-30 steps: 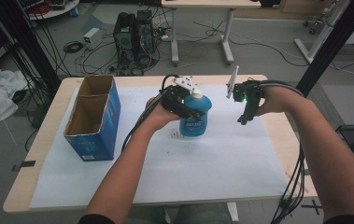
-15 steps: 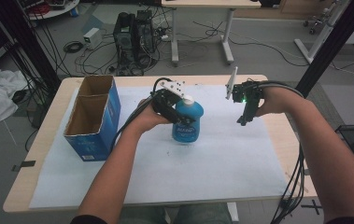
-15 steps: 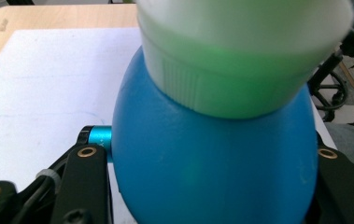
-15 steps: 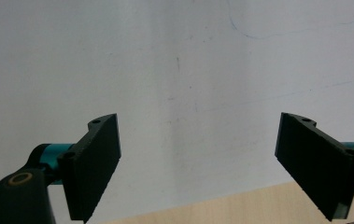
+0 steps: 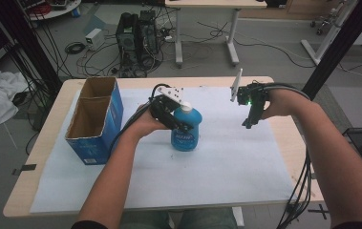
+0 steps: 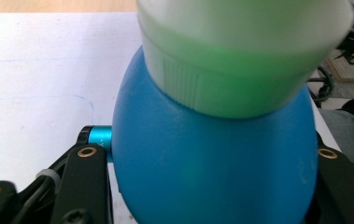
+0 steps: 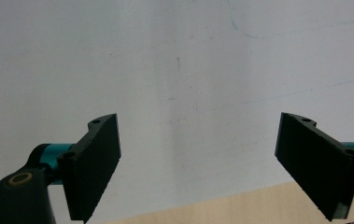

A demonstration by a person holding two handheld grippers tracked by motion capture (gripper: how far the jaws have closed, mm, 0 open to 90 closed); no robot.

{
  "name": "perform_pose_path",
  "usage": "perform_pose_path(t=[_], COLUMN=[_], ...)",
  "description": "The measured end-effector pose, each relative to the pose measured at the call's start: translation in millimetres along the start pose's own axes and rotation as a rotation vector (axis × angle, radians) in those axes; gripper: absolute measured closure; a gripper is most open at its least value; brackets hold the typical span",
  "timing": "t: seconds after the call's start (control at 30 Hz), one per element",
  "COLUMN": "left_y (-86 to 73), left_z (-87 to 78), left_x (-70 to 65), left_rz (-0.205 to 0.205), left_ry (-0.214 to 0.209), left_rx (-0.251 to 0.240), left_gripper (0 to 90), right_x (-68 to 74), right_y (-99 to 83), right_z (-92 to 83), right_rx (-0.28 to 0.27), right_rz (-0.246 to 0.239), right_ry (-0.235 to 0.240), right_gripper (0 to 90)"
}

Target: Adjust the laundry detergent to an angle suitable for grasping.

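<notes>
A blue bottle (image 5: 186,137) with a pale cap (image 6: 240,56) stands upright near the middle of the table, its base down at the white paper sheet (image 5: 217,167). My left gripper (image 5: 178,123) is shut on the bottle's rounded shoulder just below the cap. In the left gripper view, the bottle (image 6: 212,158) sits between the two black jaws of the left gripper (image 6: 212,186). My right gripper (image 5: 248,122) hangs over the paper at the right, pointing down and open. In the right gripper view, nothing lies between the jaws of the right gripper (image 7: 198,158).
An open blue cardboard box (image 5: 95,119) with two compartments stands at the table's left side. The wooden table edge (image 5: 293,143) borders the paper on the right. Cables trail from both grippers. Computer gear and cables lie on the floor behind the table.
My left gripper has carried the bottle a little to the left and downward. The right gripper has stayed where it was.
</notes>
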State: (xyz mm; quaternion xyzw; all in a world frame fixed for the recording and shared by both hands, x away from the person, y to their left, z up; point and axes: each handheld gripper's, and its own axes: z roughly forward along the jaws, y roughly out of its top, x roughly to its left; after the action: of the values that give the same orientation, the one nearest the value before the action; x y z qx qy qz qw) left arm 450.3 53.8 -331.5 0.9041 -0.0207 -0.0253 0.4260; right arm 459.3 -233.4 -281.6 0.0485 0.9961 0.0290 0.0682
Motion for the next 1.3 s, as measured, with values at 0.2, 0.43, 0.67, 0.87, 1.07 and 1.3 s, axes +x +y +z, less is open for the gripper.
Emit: perform_pose_path(t=[0.2, 0.43, 0.67, 0.87, 1.07, 1.3], left_y=[-4.0, -8.1, -12.7, -17.1, -17.6, -21.6], left_z=[-2.8, -2.4, 0.7, -0.3, -1.1, -1.4], left_x=[1.1, 3.3, 6.8, 11.7, 13.5, 16.1], left_rz=[0.005, 0.022, 0.032, 0.046, 0.057, 0.054], left_ry=[-0.019, -0.021, -0.039, -0.035, -0.031, -0.030], left_rx=[-0.013, -0.033, -0.044, -0.037, -0.049, -0.034], left_gripper=[44.5, 44.6, 44.6, 44.6, 44.5, 44.5], right_x=[0.4, -0.4, -0.3, -0.8, -0.3, -1.9], right_y=[-0.1, 0.3, 0.7, -0.7, 0.5, 3.4], right_z=[0.3, 2.1, 4.0, 5.1, 7.5, 10.8], right_rx=[0.001, 0.005, 0.012, 0.014, 0.011, 0.018], right_rz=[0.000, -0.001, -0.001, 0.005, 0.022, -0.004], right_ry=[0.001, 0.005, 0.006, 0.009, 0.012, 0.015], right_gripper=[13.3, 13.3, 13.3, 13.3, 13.3, 13.3])
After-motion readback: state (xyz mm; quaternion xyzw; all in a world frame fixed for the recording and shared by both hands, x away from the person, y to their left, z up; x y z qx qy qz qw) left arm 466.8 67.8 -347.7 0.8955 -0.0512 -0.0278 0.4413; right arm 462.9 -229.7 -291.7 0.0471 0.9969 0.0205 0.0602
